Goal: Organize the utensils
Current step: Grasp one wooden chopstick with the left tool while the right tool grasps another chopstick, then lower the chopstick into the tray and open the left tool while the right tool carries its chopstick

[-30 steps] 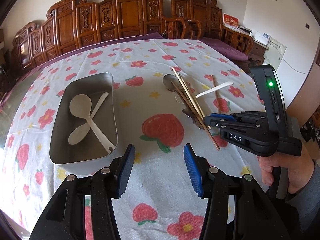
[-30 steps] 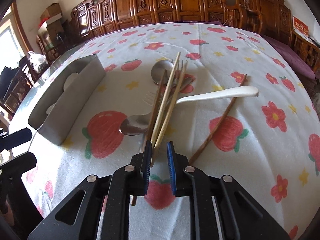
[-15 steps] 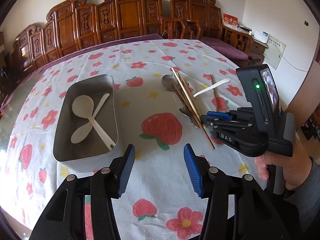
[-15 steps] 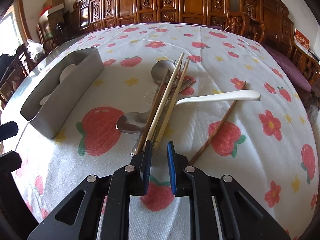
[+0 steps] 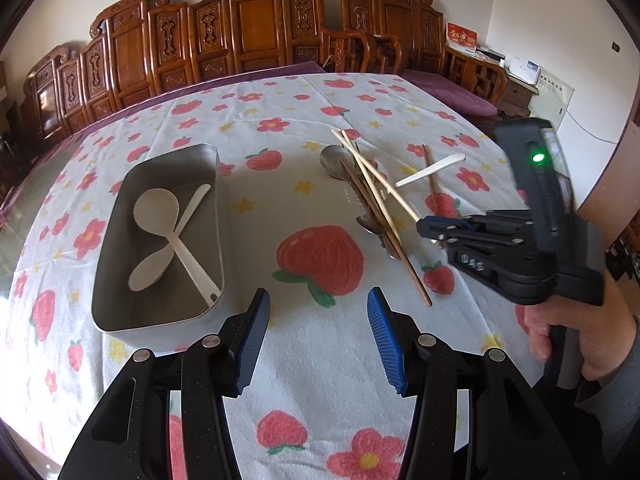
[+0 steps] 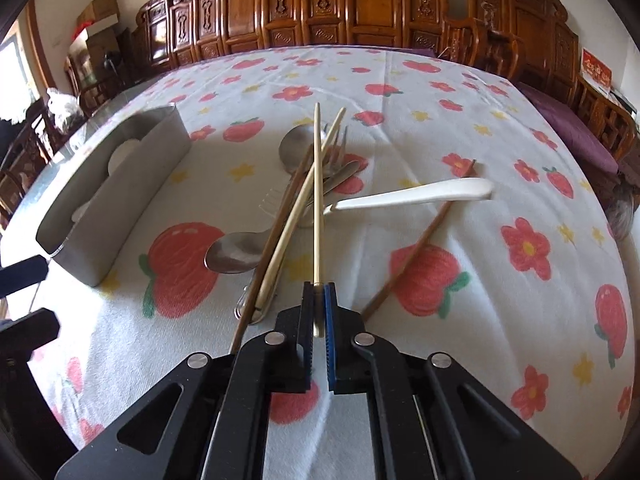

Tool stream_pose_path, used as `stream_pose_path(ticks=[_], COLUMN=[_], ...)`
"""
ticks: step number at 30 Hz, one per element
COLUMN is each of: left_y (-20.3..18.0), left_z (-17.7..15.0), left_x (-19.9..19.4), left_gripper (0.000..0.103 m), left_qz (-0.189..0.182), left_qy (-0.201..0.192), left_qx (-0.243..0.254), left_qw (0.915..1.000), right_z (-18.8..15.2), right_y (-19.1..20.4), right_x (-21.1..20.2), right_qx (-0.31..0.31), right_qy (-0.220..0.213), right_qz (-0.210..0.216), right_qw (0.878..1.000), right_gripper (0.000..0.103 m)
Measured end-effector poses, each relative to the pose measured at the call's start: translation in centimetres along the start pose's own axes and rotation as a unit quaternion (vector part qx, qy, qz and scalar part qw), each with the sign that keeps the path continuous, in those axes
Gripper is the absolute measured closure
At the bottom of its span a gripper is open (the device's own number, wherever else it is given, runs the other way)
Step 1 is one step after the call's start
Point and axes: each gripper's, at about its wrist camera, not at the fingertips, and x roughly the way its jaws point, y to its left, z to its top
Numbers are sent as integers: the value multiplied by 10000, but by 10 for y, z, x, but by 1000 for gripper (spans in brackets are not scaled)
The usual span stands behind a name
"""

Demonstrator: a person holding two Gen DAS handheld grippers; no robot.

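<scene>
Pale bamboo chopstick (image 5: 384, 188) slants up from the pile into the right gripper (image 5: 420, 225), right of the half-open, empty left gripper (image 5: 316, 336). From the right wrist, that chopstick (image 6: 317, 196) sits pinched in the just-closed right gripper (image 6: 319, 292), raised above the utensils.

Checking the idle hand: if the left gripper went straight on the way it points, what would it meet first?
Probably the bare tablecloth, ahead of its open fingers; the left gripper holds nothing. The metal tray lies left of that line, though depth is unclear.
</scene>
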Motion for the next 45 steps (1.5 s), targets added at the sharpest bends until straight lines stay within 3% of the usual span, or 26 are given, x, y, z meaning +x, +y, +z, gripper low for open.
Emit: stream_pose_path(ticks=[15,18,20,22,24,26,28,45], left_y=[-46,-57,-65,-69,-73,-71,-67,-19], left_z=[27,27,25,23,24,24,22,20], left_x=[57,73,82,90,90,90,88,16], left_gripper=[55,61,73,75,81,95,98,99], left_qz=[-354,-473,-500,-506,-407,-401,-382,-177], left_qy=[491,673,805,929,893,918,920,308], left_qx=[149,103,95,74,104,66,0,-241], left_qw=[9981,9966,9955,9944,9951,9949,9950,9991], right_z=[-2,-6,-7,-9,-9,-9,-9,-12], right_y=[-48,-48,-49,-50,-49,-47,-44,-15], right_x=[-29,-31,-32,-32,-32,-33,-33,-49], right_qx=[819,809,796,826,835,802,744,388], right_qy=[-469,-470,-474,-452,-466,-488,-491,-653], right_qz=[-94,-96,-110,-107,-98,-81,-79,17], right_qw=[9955,9956,9956,9955,9954,9956,9960,9971], right_gripper=[97,97,97,97,97,97,97,97])
